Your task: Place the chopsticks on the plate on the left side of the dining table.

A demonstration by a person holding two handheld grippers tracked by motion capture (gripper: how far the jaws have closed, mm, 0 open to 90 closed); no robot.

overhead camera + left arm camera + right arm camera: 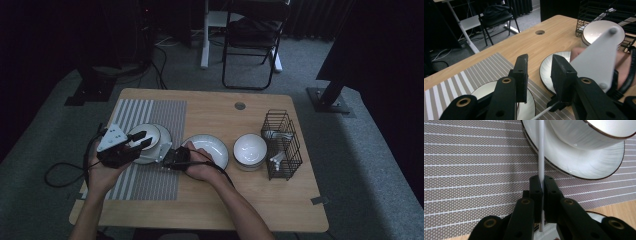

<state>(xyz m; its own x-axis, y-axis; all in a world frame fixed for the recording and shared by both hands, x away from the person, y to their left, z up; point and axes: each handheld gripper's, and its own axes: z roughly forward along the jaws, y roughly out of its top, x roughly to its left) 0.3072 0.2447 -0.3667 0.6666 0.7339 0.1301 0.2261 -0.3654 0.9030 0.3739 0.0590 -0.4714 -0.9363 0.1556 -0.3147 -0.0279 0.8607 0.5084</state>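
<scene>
At the bottom centre of the right gripper view, the right gripper (541, 185) is clamped tight on a thin white stick (541, 152), which runs up to the white plate (579, 162) at upper right, over the striped placemat (474, 170). The left gripper (537, 72), at lower centre of its own view, stands half open with nothing between its jaws, above the plate.

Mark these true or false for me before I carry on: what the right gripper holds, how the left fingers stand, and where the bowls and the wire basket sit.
1. The right gripper is shut on a thin white stick. True.
2. The left gripper clamps a bowl. False: its fingers stand apart, gripping nothing.
3. A bowl sits on a plate on the striped placemat. True.
4. The wire basket stands on the placemat. False: it stands on bare wood at the table's right, beside the stacked bowls.
</scene>
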